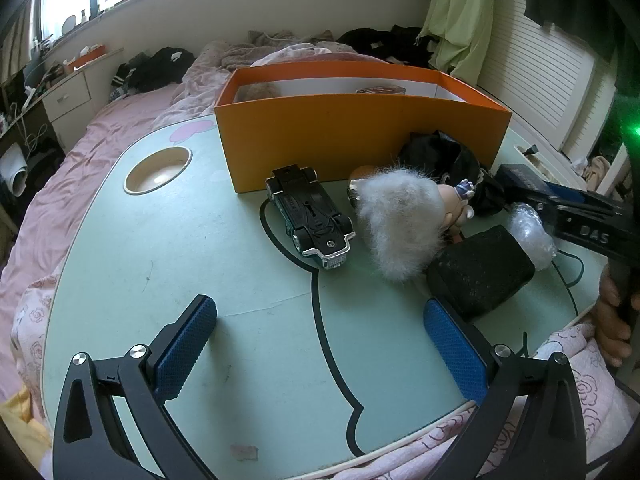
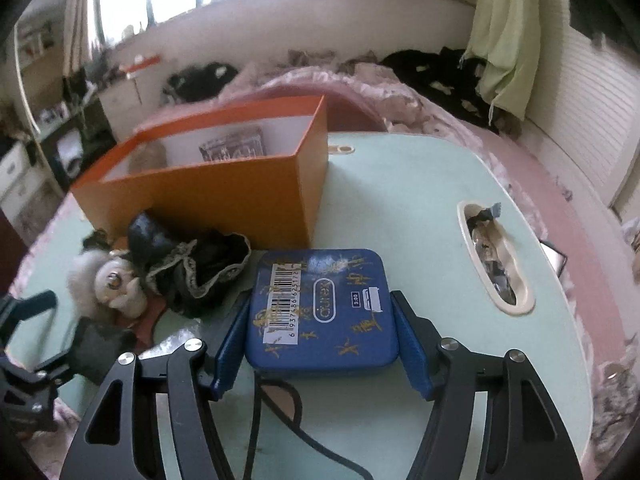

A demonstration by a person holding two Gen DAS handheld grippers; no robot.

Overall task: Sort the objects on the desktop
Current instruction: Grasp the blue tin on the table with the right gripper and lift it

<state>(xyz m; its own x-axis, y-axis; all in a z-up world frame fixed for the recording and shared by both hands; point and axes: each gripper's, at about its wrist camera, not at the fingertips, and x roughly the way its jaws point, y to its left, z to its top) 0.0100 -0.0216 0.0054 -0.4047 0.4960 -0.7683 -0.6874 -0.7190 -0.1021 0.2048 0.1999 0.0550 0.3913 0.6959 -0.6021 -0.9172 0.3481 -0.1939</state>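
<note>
Ahead of the left gripper [image 1: 320, 344] the pale green table [image 1: 160, 248] lies bare to the toy car [image 1: 310, 222]; the black block [image 1: 480, 272] sits close off its right finger. Past the right gripper [image 2: 324, 344], clamped on the blue tin [image 2: 322, 312], the orange box [image 2: 224, 196] blocks ahead-left (doll [image 2: 120, 284] crowding the left side); ahead-right stays open up to the slot [image 2: 496, 260].

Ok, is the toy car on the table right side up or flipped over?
Flipped over. The toy car lies on its roof on the table, its black underside and wheels facing up, beside the orange box.
</note>
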